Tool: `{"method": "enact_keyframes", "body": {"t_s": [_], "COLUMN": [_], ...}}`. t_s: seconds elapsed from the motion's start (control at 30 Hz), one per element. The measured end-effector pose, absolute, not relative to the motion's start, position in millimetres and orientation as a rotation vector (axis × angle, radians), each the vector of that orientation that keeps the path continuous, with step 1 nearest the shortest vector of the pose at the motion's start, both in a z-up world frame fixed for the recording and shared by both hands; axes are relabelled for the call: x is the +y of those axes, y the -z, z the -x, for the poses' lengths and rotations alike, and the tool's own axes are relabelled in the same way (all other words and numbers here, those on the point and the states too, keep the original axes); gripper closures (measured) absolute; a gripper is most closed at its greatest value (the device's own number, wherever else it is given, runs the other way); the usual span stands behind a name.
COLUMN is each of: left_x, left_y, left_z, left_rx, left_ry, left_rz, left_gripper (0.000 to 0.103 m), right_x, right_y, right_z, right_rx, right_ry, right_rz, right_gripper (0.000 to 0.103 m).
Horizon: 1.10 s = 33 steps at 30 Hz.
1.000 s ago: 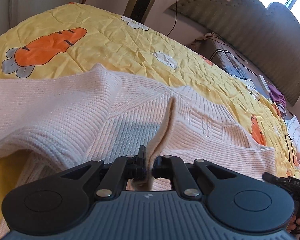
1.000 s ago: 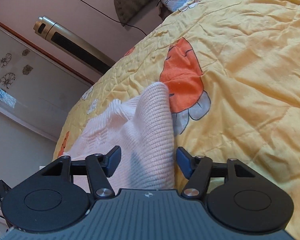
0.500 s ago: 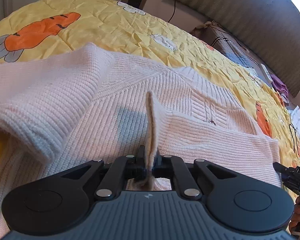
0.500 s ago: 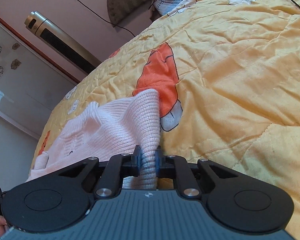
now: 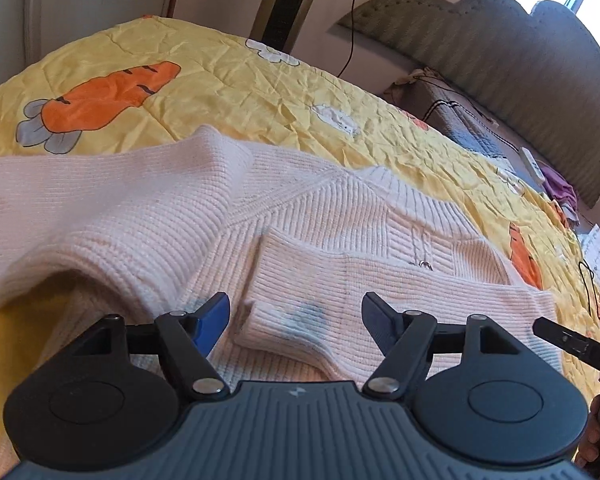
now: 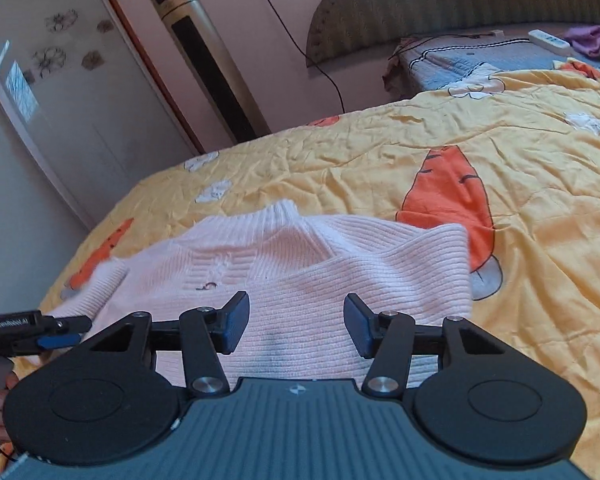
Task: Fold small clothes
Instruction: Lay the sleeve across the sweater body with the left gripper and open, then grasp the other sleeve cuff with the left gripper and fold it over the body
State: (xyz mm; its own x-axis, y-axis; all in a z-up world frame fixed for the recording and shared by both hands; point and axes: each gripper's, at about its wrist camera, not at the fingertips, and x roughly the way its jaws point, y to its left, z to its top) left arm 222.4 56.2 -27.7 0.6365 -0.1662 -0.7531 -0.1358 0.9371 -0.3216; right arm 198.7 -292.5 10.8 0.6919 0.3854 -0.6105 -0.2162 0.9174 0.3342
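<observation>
While both pairs of jaws have just been opening, each now stands apart with nothing pinched. The left gripper (image 5: 294,316) hovers with its fingers either side of a folded sleeve cuff (image 5: 284,320), not pressing it; the cuff's rounded edge lies flat between them. The right gripper (image 6: 296,324) is spread about halfway above the folded-over sleeve, pads clear of the knit.

Ahead of and under both jaws lies the pink sweater (image 5: 340,240), a soft ribbed knit with a stand-up ribbed collar (image 6: 284,212) at its far edge and thick rolled folds to the left of the left jaws. It rests on a crinkled yellow quilt (image 6: 540,240) printed with orange carrots (image 6: 448,192).

Beyond the right jaws and off to their right, the quilt runs bare and wide. Past the sweater's collar, more quilt lies open up to a padded grey headboard (image 5: 500,40).
</observation>
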Motion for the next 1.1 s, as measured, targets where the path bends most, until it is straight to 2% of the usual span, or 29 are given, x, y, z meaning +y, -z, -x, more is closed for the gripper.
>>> {"method": "enact_keyframes", "body": {"t_s": [0.03,0.07,0.13,0.23,0.4,0.53,0.6,0.63,0.67,0.77,0.9,1.03,1.1], "left_x": [52.9,50.4,47.1,41.6,32.5,46.9,73.1,88.5,110.8,186.3,274.6,303.6,306.1], "left_y": [32.1,38.4,45.0,47.4,49.1,28.1,15.7,12.4,9.4,11.6,34.8,52.2,53.9], "left_z": [-224.6,-227.2,-224.8,-219.1,-210.0,-174.2,-142.0,-129.7,-116.6,-91.5,-86.0,-95.4,-104.7], "left_rx": [0.898,0.917,0.882,0.847,0.792,0.704,0.600,0.560,0.520,0.444,0.456,0.465,0.447], "left_ry": [0.003,-0.010,-0.045,-0.052,-0.056,-0.027,-0.047,-0.085,-0.162,-0.369,-0.560,-0.553,-0.547], "left_rz": [0.348,0.329,0.280,0.225,0.150,0.224,0.334,0.389,0.465,0.730,1.028,1.159,1.135], "left_gripper": [0.041,0.061,0.069,0.074,0.074,0.070,0.051,0.027,0.011,0.010,0.010,0.011,0.022], "right_x": [-284.3,-275.7,-263.7,-262.1,-261.5,-265.4,-267.4,-267.8,-268.1,-267.2,-265.4,-265.3,-265.6], "right_y": [-7.3,-2.2,13.8,27.8,34.7,34.4,34.7,34.8,35.2,35.5,35.7,35.6,35.5], "right_z": [-199.0,-198.7,-199.8,-186.3,-172.4,-173.4,-173.5,-173.3,-173.8,-174.0,-173.9,-173.7,-173.8], "right_rx": [0.740,0.747,0.795,0.722,0.650,0.642,0.638,0.637,0.637,0.637,0.637,0.637,0.637], "right_ry": [-0.341,-0.330,-0.311,-0.332,-0.331,-0.341,-0.345,-0.347,-0.351,-0.367,-0.371,-0.371,-0.372], "right_rz": [-0.205,-0.150,-0.042,0.016,0.024,0.000,-0.015,-0.020,-0.023,-0.021,-0.017,-0.017,-0.018], "right_gripper": [0.048,0.046,0.049,0.049,0.047,0.046,0.045,0.045,0.044,0.038,0.036,0.036,0.036]}}
